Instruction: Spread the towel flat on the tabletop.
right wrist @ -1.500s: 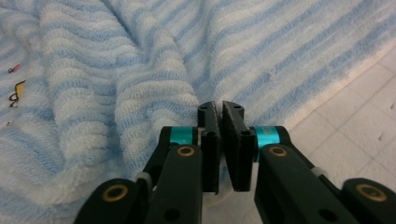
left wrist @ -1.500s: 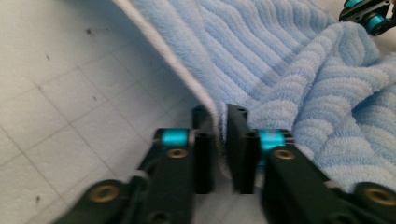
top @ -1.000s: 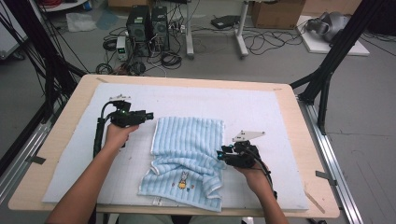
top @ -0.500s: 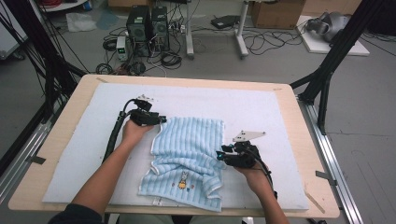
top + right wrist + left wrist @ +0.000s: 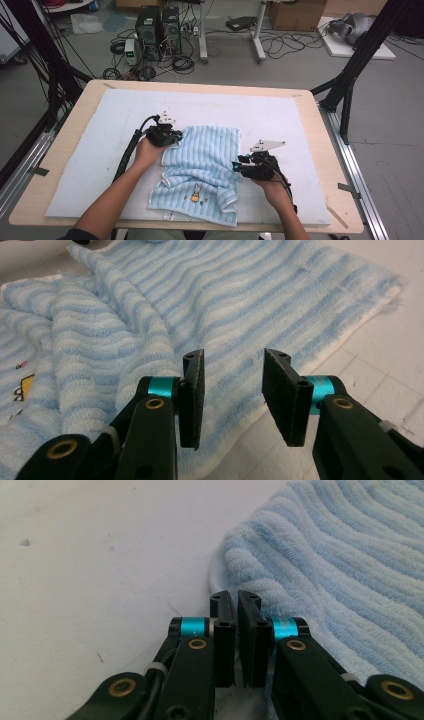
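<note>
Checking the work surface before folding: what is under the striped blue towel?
The towel lies rumpled on a white mat that covers the wooden table. Bare mat shows all around it; whatever lies beneath its bunched folds is covered.

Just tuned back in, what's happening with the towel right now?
A person is working a blue striped towel on the white mat with two handheld grippers. The left gripper is at the towel's far left corner; its jaws have just been closing and now stand nearly together, though whether they pinch cloth is unclear. The right gripper sits open over the towel's right edge.
</note>
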Available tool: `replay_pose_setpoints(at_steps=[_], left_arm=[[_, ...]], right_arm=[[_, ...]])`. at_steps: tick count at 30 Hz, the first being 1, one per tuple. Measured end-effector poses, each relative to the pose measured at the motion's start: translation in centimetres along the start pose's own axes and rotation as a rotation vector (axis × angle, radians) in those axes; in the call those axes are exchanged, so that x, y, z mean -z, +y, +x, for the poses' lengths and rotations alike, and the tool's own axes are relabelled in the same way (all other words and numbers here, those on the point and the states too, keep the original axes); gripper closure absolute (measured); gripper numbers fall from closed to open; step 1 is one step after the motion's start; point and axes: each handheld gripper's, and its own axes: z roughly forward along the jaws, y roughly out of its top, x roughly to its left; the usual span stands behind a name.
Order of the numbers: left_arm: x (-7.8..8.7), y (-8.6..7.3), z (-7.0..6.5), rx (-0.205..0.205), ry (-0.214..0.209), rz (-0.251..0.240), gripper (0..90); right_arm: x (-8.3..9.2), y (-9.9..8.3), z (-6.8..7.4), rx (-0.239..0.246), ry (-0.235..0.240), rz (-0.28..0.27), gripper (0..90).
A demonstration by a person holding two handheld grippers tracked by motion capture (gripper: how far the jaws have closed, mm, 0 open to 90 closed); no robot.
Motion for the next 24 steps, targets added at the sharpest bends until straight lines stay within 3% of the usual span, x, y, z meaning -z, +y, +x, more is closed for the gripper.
replay_pose_setpoints(at_steps=[2,4,8,12,14,16,18,24], left_arm=[[0.1,0.1,0.4,0.015,0.003,0.006,86.1],[0.3,0.4,1.3,0.041,0.032,0.000,86.3],[1.0,1.3,4.0,0.102,0.110,-0.032,86.3],[1.2,2.0,6.0,0.131,0.187,-0.067,86.1],[1.2,1.9,6.4,0.152,0.192,-0.092,83.6],[1.1,1.7,6.5,0.194,0.191,-0.092,61.8],[1.3,1.6,6.5,0.206,0.192,-0.083,53.5],[1.9,0.9,6.3,0.236,0.152,-0.089,46.5]], right_arm=[[0.0,0.0,0.0,0.004,0.003,-0.004,60.8],[0.1,0.0,0.0,-0.002,0.004,-0.010,60.8],[0.1,0.0,0.0,-0.011,0.007,-0.013,60.5],[-0.1,0.1,-0.1,-0.007,0.007,-0.016,59.7],[0.0,0.1,-0.1,-0.015,0.004,-0.019,59.3],[0.0,0.1,-0.2,-0.018,-0.002,-0.029,58.8],[-0.1,0.2,-0.4,-0.038,-0.009,-0.038,58.2],[-1.8,2.0,-1.8,-0.034,-0.105,-0.053,52.5]])
